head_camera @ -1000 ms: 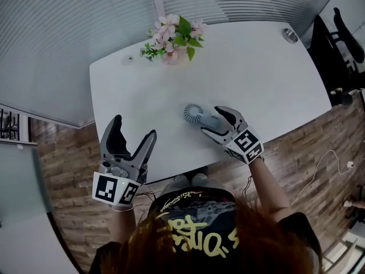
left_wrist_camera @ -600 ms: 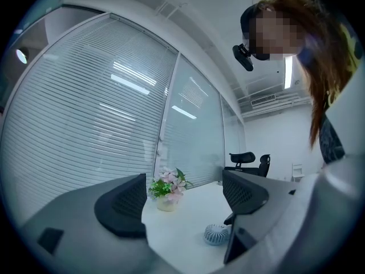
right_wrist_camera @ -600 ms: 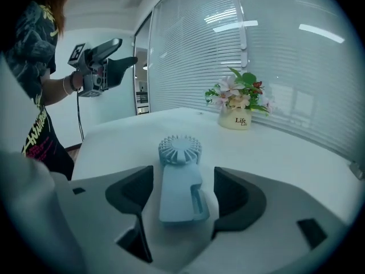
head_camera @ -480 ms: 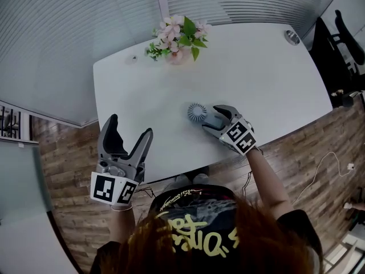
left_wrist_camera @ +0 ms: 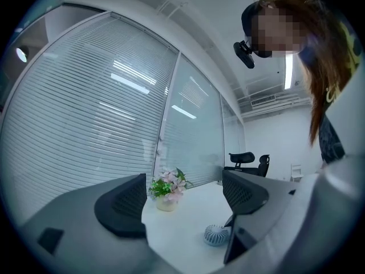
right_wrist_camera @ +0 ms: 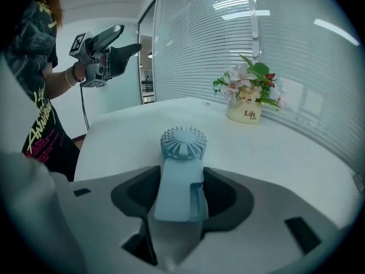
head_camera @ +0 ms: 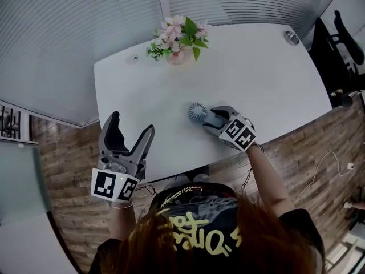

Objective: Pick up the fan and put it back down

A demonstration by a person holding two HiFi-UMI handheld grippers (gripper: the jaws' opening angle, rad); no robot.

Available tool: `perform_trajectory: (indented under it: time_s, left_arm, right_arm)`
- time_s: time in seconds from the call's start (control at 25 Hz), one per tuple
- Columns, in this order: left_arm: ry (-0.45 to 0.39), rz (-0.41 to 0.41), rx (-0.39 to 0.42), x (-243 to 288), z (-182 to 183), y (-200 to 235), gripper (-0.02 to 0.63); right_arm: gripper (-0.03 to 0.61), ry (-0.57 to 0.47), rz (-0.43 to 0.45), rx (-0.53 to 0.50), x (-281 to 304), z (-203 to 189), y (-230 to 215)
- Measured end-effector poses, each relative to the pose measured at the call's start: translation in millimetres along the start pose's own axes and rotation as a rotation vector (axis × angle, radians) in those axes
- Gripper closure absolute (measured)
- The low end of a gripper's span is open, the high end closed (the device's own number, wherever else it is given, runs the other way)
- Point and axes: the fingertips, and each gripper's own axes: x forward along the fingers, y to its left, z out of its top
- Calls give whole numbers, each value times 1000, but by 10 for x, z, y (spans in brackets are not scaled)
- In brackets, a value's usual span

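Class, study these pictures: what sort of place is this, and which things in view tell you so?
Probably an office meeting room: a large white table, long slatted blinds running past it, and a black office chair nearby.

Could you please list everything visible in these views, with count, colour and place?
White table: one, white, centre.
Small ribbed handheld fan: one, pale blue, table's near side.
Potted flowers: one, pink and green, table's far edge.
Round metal cap: one, silver, table's far right corner.
Office chair: at least one, black, right of table.
Left gripper: one, grey, open, empty, off table's near edge.
Right gripper: one, grey, jaws have just been closing, gripping fan's handle.
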Motion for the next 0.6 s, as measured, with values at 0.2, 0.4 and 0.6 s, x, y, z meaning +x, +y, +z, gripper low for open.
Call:
perform_trajectory:
  time_s: [0.2, 0.4, 0.6]
  left_arm:
    - [2, -20, 5, 28, 16, -28, 199]
    - [-14, -26, 0, 31, 60, -54, 199]
    - [-21, -45, 4, 65, 77, -102, 199]
  right_arm:
    - [360, 10, -10, 18, 22, 3, 21]
    - [362, -33, -91, 22, -16, 22, 47]
    - [362, -136, -175, 53, -189, 209, 3]
